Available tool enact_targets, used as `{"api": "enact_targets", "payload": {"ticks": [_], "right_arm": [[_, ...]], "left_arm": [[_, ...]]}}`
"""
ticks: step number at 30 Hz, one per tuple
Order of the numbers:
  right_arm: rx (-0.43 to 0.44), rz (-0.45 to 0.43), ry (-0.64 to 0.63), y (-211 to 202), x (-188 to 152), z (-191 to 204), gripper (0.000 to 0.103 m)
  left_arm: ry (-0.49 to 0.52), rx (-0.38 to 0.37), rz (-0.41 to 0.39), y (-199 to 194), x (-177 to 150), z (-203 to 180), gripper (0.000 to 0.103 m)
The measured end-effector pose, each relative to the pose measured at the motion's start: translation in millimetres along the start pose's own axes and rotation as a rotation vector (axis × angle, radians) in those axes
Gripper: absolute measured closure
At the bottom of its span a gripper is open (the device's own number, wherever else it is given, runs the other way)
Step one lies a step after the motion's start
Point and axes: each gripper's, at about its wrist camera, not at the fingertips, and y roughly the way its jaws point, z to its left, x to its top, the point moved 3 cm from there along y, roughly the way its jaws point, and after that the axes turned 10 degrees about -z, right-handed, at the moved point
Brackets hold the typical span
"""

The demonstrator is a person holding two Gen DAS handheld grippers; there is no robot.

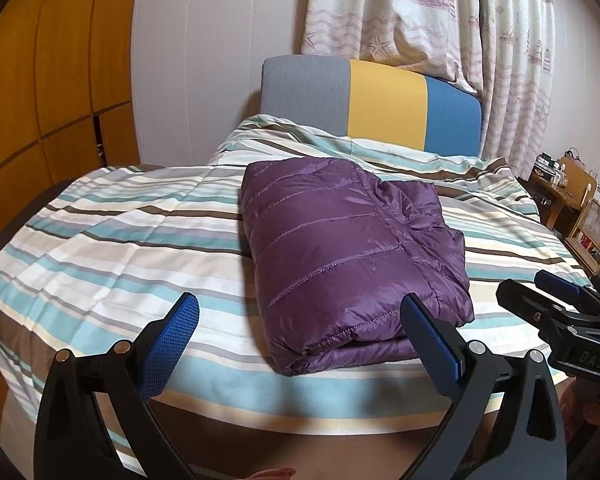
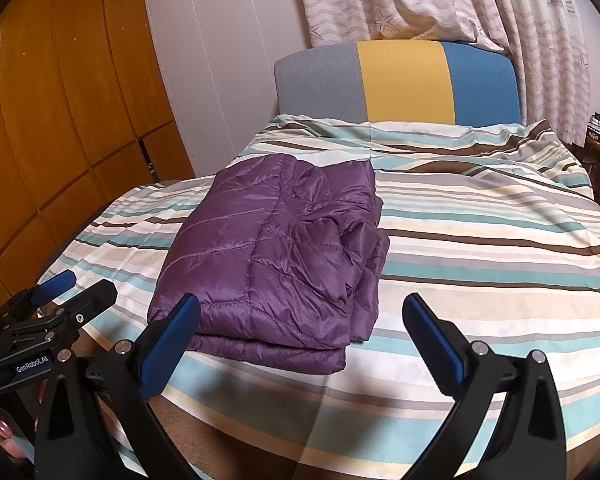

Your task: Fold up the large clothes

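Note:
A purple quilted jacket (image 1: pixel 340 248) lies folded into a thick rectangular bundle on the striped bed cover (image 1: pixel 120 240). My left gripper (image 1: pixel 300 304) is open just in front of the bundle's near edge, one blue pad on each side of its front left corner, touching nothing. In the right wrist view the jacket (image 2: pixel 276 264) lies to the left of centre. My right gripper (image 2: pixel 302 302) is open and empty at the bundle's near right corner. Each gripper shows in the other's view: the right gripper (image 1: pixel 524 284) at the right edge, the left gripper (image 2: pixel 88 282) at the left edge.
A grey, yellow and blue headboard (image 1: pixel 384 104) stands at the far end of the bed under a printed curtain (image 1: pixel 420 8). A wooden wardrobe (image 1: pixel 40 100) fills the left side. A cluttered wooden side table (image 1: pixel 572 196) stands right of the bed. Bare striped cover (image 2: pixel 500 260) spreads right of the jacket.

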Motion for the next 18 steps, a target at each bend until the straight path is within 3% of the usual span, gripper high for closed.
{"api": "enact_targets", "payload": {"ticks": [18], "right_arm": [[0.004, 0.015, 0.013, 2.2, -0.9, -1.0, 0.002]], "left_arm": [[-0.016, -0.001, 0.020, 1.6, -2.0, -1.3, 0.003]]}}
